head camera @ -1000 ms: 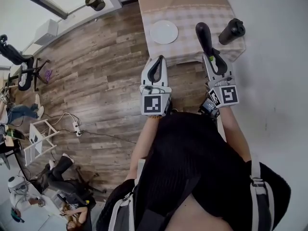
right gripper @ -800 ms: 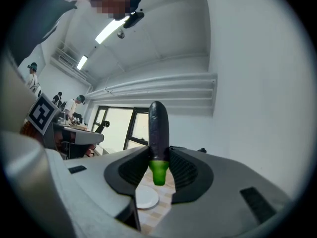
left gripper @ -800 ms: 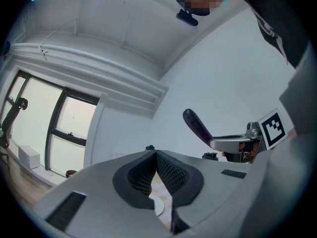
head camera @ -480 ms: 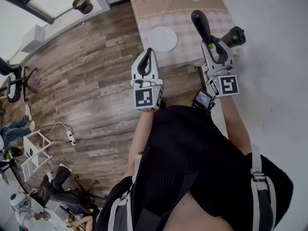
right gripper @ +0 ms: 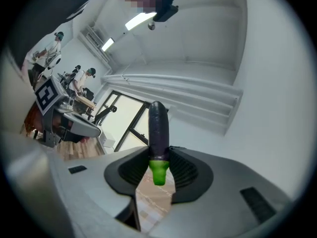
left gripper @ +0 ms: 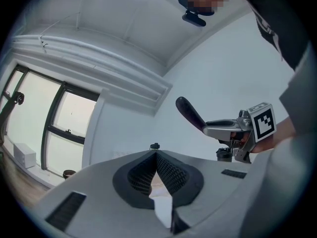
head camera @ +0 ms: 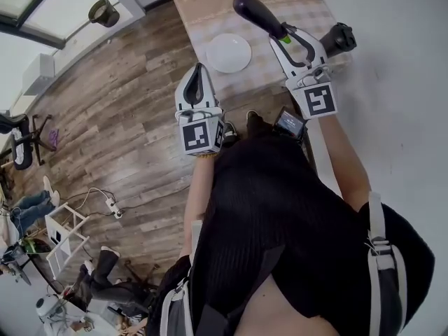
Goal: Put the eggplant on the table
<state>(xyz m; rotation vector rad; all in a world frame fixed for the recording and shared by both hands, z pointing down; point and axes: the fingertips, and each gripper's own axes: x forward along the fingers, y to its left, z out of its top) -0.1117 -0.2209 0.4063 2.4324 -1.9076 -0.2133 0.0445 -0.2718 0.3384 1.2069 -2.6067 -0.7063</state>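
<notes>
The eggplant (head camera: 257,15) is clamped at its green stem end between the jaws of the right gripper (head camera: 287,42), with the whole dark purple body projecting beyond the fingertips. In the head view its long axis runs from the stem at 4 o'clock to the rounded tip at 10 o'clock. In the right gripper view it stands straight out along the jaw line. It is held aloft over the table (head camera: 210,19), which has a beige checked cloth, and is not resting on it. A white plate (head camera: 228,52) lies on the cloth at 7 o'clock from the eggplant, apart from it. A dark bottle (head camera: 338,39) stands at 3 o'clock from the right gripper's jaws. The left gripper (head camera: 199,75) sits at 8 o'clock from the plate, jaws closed together on nothing, near the table's edge over the wooden floor (head camera: 133,117).
</notes>
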